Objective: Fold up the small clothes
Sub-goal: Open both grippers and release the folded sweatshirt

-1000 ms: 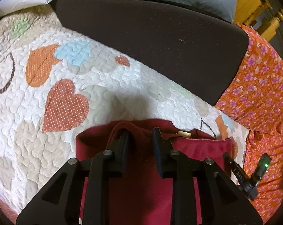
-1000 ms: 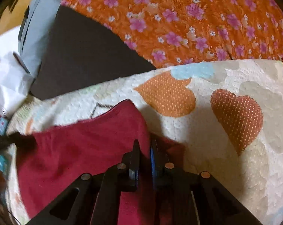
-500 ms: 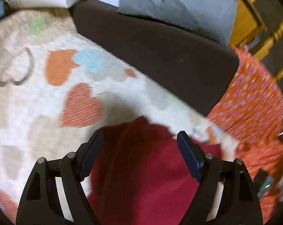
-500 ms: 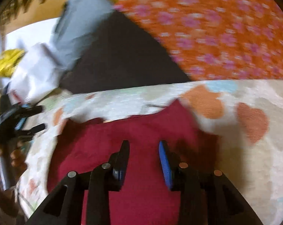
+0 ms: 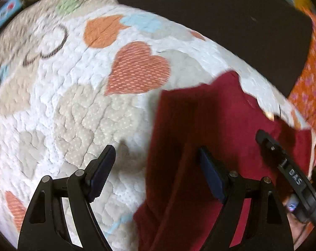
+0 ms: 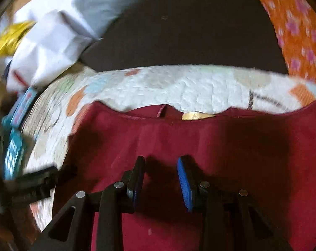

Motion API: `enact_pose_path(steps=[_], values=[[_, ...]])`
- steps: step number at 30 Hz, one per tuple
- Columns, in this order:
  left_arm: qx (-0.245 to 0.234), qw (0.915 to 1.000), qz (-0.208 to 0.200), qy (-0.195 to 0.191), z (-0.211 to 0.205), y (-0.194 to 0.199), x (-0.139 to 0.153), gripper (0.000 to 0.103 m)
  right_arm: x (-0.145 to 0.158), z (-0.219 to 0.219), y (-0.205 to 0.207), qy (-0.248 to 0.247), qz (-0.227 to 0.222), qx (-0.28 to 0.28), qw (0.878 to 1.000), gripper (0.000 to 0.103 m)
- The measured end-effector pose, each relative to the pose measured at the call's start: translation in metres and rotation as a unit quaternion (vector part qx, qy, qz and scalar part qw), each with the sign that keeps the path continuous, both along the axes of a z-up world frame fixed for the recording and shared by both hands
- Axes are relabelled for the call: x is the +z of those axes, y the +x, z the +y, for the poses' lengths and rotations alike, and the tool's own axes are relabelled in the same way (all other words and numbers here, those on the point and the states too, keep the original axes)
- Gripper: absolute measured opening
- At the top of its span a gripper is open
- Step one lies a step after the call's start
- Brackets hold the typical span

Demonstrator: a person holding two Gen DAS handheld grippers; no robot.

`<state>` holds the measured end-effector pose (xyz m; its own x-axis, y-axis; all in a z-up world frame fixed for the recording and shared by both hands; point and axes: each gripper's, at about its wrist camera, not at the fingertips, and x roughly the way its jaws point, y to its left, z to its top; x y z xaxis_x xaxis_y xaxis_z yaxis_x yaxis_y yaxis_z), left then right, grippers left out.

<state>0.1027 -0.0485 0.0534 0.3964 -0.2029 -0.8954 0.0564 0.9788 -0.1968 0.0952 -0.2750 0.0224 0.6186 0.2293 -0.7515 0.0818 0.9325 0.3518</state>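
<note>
Both claws hang empty over the maroon shirt (image 6: 199, 146) lying flat on the heart-print quilt (image 5: 74, 104), left gripper (image 5: 155, 167) wide apart, right gripper (image 6: 161, 179) narrowly parted, and that soft, floppy cotton probably wants pinching near its neckline hem.

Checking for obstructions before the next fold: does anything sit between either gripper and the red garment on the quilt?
Nothing visible does. The red garment lies bare on the heart-patterned quilt. The right gripper hangs open directly over it; the left gripper is open at its edge, straddling cloth and quilt.
</note>
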Motion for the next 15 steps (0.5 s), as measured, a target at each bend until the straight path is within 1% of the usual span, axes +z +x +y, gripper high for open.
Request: enact_pose_path(steps=[2,5,7,9,11,13,14,15], values=[[0.01,0.9999,0.001,-0.013,0.01,0.004,-0.003,0.082,-0.002,-0.004,0.008,0.007,-0.002,-0.011,1.0,0.031],[0.012,0.9997,0.006,-0.02,0.013,0.003,-0.004,0.082,0.007,-0.005,0.005,0.005,0.008,0.0,1.0,0.031],[0.006,0.9999,-0.002,-0.011,0.01,-0.001,-0.001,0.082,0.014,-0.006,-0.01,-0.006,0.01,0.011,1.0,0.031],[-0.002,0.9999,-0.013,0.0,0.007,-0.007,0.002,0.082,0.022,-0.007,-0.036,-0.016,0.011,0.028,0.999,0.031],[-0.002,0.9999,-0.017,0.002,0.007,-0.01,0.003,0.082,0.026,-0.011,-0.068,-0.028,0.003,0.036,0.999,0.031],[0.002,0.9999,-0.01,-0.003,0.007,-0.013,0.001,0.082,0.016,-0.013,-0.085,-0.039,0.011,0.036,0.999,0.031],[0.005,1.0,-0.006,-0.006,0.008,-0.013,0.001,0.082,0.007,-0.015,-0.091,-0.04,0.006,0.039,0.998,0.032],[0.006,0.9999,-0.001,-0.009,0.009,-0.015,0.003,0.082,0.007,-0.015,-0.094,-0.043,-0.007,0.039,0.998,0.031]])
